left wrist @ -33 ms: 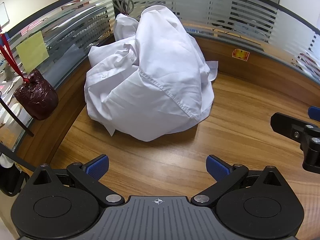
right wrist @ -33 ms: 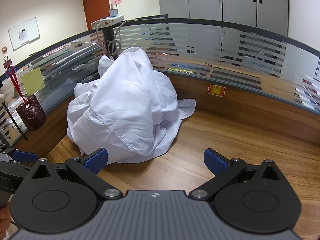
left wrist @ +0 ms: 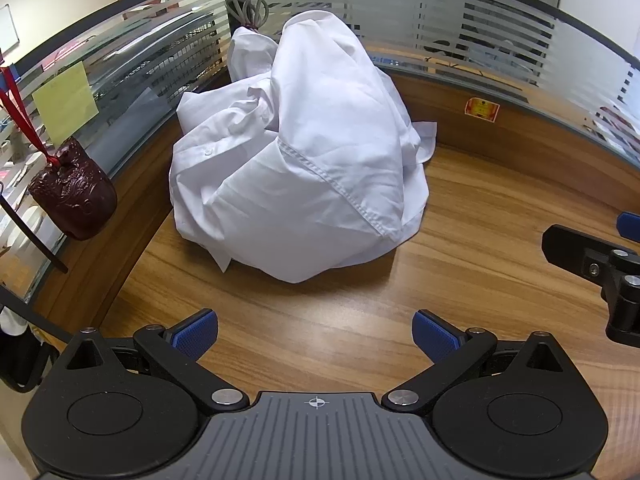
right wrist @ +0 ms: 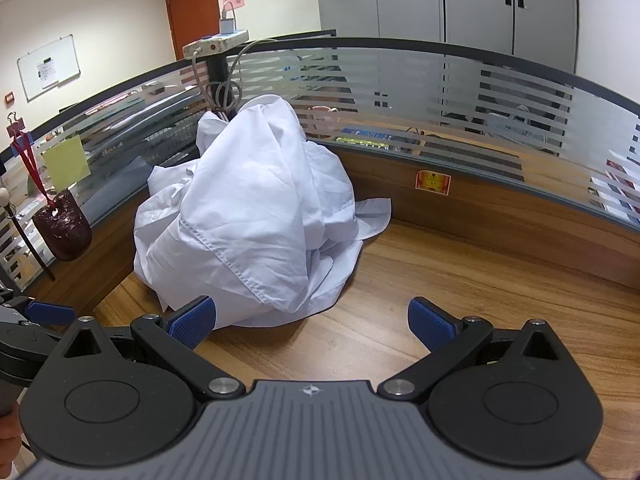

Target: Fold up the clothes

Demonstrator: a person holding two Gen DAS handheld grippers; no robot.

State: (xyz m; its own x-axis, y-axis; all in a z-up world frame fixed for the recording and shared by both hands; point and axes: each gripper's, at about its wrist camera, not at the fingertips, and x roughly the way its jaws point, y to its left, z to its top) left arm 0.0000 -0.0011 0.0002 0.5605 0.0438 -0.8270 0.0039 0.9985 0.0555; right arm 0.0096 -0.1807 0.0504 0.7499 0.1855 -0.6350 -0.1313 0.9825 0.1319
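White shirt (left wrist: 304,160) heaped in crumpled mound at far left corner of surface (left wrist: 460,280), against partition; no fold visible. Left tool (left wrist: 316,334) and right tool (right wrist: 312,322) both spread wide, empty, near front edge. Folding all outstanding.

A crumpled white shirt (left wrist: 304,160) lies heaped on the wooden desk (left wrist: 480,264).

Wood-grain desk (left wrist: 480,248); frosted-stripe glass partition (left wrist: 460,28) along its back edge; dark red carved hanging ornament (left wrist: 74,190), left edge; yellow sticky note (left wrist: 64,102); white power strip (right wrist: 216,42) atop partition; grey metal cabinets (right wrist: 448,0).
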